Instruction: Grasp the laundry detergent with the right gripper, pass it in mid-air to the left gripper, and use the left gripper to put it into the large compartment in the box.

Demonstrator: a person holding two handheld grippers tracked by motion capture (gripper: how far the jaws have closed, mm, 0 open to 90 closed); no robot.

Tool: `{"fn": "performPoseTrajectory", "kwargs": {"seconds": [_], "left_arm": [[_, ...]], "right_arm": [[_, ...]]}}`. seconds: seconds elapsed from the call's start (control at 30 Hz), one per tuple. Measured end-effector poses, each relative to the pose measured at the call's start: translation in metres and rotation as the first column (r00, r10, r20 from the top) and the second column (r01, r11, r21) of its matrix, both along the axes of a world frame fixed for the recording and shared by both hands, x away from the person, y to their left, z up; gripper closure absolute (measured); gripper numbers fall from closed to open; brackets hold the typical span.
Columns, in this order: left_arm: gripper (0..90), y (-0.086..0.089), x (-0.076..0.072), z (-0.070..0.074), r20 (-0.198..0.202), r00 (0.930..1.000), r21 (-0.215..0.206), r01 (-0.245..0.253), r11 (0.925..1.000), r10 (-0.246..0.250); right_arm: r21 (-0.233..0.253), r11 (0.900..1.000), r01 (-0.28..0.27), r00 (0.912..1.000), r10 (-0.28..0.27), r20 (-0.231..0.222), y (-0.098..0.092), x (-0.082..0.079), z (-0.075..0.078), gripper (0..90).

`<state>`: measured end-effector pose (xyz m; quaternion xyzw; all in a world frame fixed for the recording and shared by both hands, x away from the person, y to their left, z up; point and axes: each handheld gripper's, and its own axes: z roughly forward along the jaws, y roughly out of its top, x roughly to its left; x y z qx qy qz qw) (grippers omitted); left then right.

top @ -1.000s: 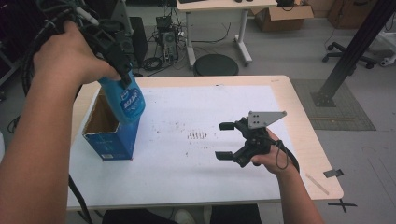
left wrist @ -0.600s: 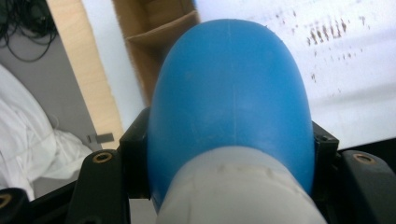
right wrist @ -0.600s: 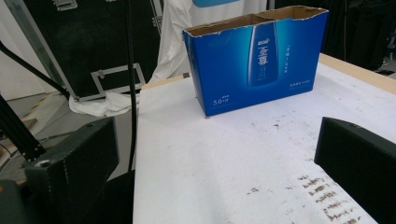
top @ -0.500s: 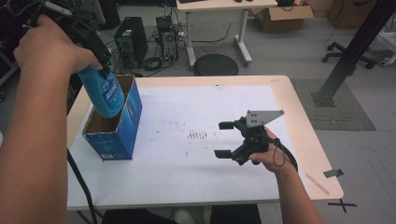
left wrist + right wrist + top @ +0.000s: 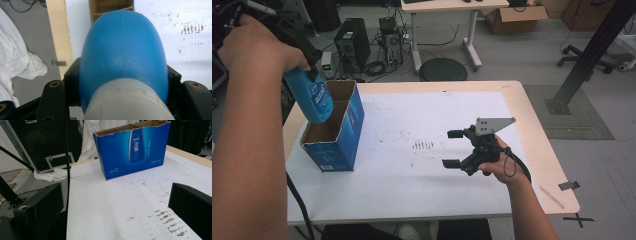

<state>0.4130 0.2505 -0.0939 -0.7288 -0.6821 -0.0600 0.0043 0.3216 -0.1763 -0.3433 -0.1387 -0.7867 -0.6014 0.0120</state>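
Observation:
A blue plastic bottle [image 5: 310,98] with a white cap end hangs tilted above the open top of a blue cardboard box [image 5: 341,136] at the table's left. My left gripper [image 5: 305,66] is shut on the bottle near its neck. In the left gripper view the bottle [image 5: 123,50] bulges between the black jaws, with the box [image 5: 110,6] beyond it. My right gripper [image 5: 453,148] rests open at the table's right, nothing between its fingers. From the right gripper view, the box [image 5: 132,152] stands upright far ahead of the open jaws.
The white table cover [image 5: 412,195] has dark smudges [image 5: 424,145] near its middle. Beyond the far edge stand a round black stool [image 5: 443,70] and a computer tower [image 5: 352,45]. White cloth [image 5: 20,65] lies on the floor left of the table.
My left gripper has lifted the bottle up and to the left, from down in the box to above its rim. The right gripper has not moved.

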Motion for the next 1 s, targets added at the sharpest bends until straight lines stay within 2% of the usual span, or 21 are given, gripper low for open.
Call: {"fn": "performPoseTrajectory", "kwargs": {"seconds": [0.47, 1.0], "left_arm": [[38.2, 0.007, 0.011, -0.030, -0.034, 0.9994, -0.011, 0.003, 0.9999, -0.003], [38.2, 0.013, 0.018, -0.073, -0.084, 0.9964, -0.026, 0.002, 0.9997, -0.004]], "right_arm": [[-0.030, 0.999, 0.017, 0.9998, -0.017, 0.006, -0.001, 0.001, 0.003, 0.1], [-0.063, 0.998, 0.018, 0.9998, -0.017, 0.012, 0.001, 0.000, 0.004, 0.1]]}}
